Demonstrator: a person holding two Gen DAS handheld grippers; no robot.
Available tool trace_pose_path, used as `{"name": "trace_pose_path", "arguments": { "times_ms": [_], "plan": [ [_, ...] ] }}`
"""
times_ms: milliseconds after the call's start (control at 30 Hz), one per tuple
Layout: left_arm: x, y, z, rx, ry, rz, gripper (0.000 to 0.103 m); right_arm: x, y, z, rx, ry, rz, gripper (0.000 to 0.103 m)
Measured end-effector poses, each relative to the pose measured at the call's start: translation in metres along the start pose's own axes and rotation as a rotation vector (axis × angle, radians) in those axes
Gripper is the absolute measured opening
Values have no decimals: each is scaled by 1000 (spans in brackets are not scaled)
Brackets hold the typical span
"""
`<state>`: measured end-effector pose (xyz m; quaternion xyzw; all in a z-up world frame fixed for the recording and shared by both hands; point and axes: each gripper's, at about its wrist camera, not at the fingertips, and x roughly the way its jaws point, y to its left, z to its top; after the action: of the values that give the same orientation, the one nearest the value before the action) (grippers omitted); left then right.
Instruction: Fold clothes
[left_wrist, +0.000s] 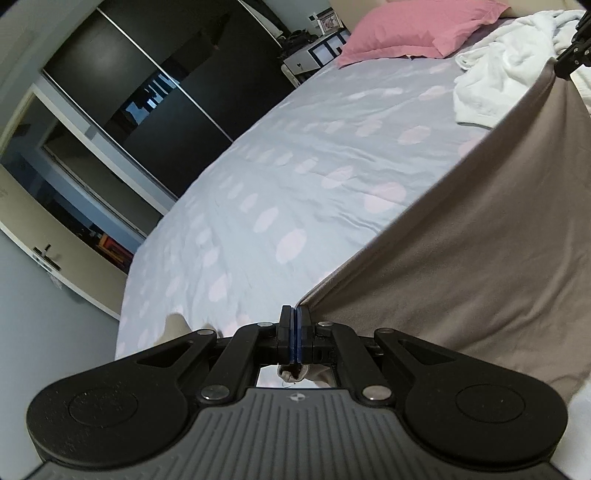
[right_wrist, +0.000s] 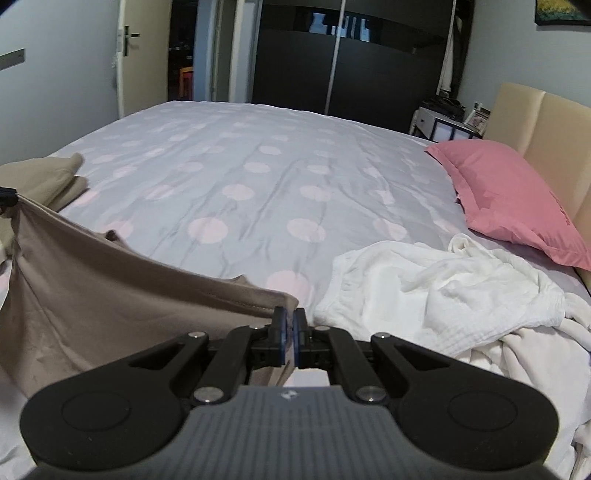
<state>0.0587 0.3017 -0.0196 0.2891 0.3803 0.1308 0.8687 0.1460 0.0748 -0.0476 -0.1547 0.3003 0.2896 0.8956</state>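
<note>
A taupe garment hangs stretched between my two grippers above the bed. My left gripper is shut on one of its corners, and a bit of fabric pokes out behind the pads. In the left wrist view my right gripper pinches the far corner at the upper right. From the right wrist view, my right gripper is shut on the taupe garment at its hemmed edge. The cloth runs left to my left gripper. More taupe fabric lies bunched on the bed behind it.
The bed has a grey cover with pink dots. A heap of white clothes lies by a pink pillow and a beige headboard. A black wardrobe, a nightstand and a door stand beyond.
</note>
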Motion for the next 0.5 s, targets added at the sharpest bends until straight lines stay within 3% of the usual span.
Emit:
{"name": "trace_pose_path", "arguments": {
  "times_ms": [233, 500],
  "plan": [
    [52, -2, 10, -5, 67, -21, 0, 53, -5, 15, 22, 39, -18, 4],
    [97, -7, 0, -22, 136, -55, 0, 108, -1, 15, 36, 107, -21, 4]
  ]
}}
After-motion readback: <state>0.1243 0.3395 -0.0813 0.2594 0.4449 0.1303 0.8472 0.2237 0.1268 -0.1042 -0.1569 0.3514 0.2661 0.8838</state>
